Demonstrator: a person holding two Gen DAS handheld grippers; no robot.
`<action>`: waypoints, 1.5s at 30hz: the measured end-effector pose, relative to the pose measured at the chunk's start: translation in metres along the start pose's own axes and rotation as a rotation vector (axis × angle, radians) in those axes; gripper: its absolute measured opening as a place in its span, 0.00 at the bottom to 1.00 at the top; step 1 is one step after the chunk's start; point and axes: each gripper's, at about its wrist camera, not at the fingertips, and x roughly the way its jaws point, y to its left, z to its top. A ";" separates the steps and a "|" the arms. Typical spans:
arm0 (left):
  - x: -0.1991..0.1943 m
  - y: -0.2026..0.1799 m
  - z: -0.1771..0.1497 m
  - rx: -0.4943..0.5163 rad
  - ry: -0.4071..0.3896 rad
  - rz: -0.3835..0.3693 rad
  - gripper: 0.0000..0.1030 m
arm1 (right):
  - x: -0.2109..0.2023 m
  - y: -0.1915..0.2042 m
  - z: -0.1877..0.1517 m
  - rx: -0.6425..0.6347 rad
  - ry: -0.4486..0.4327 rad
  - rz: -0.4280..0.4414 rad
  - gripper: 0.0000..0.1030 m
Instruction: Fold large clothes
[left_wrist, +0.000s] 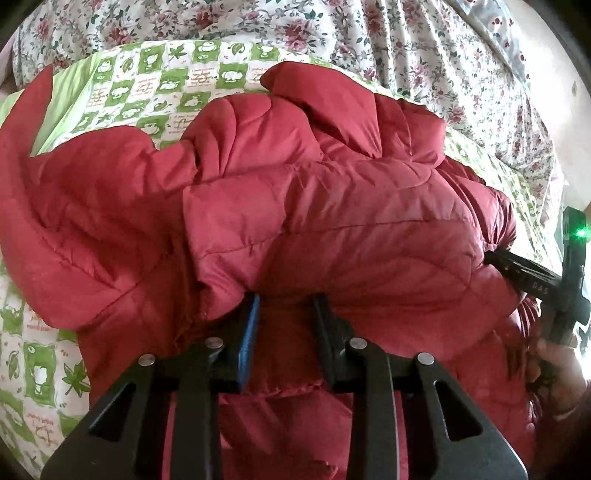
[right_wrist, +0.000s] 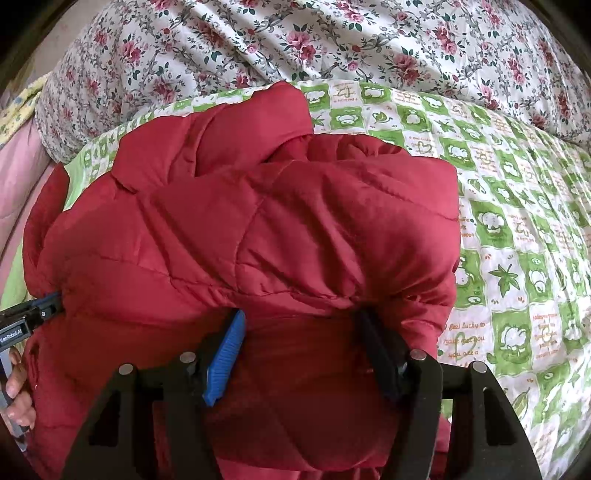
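The left gripper (left_wrist: 284, 299) pinches a fold of the red padded jacket (left_wrist: 295, 221), its fingertips buried in the fabric. The right gripper (right_wrist: 299, 314) holds a thicker fold between wider-set jaws, tips likewise hidden. The jacket lies bunched on a green checked quilt (right_wrist: 517, 221); a floral sheet (right_wrist: 295, 37) lies beyond.

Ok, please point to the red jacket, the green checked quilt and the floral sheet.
red jacket (right_wrist: 295, 221): right wrist view, quilted top panel.
green checked quilt (right_wrist: 517, 221): right wrist view, bare part.
floral sheet (left_wrist: 406, 55): left wrist view, wrinkled part.
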 end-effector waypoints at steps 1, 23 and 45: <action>0.000 0.000 0.000 0.000 0.000 -0.001 0.27 | 0.000 0.001 0.001 0.001 0.003 0.000 0.64; -0.046 0.007 0.004 -0.033 -0.027 0.017 0.29 | -0.034 0.041 -0.008 -0.046 0.007 0.081 0.68; -0.111 0.106 0.020 -0.234 -0.146 0.082 0.31 | -0.109 0.074 -0.045 -0.054 -0.016 0.264 0.69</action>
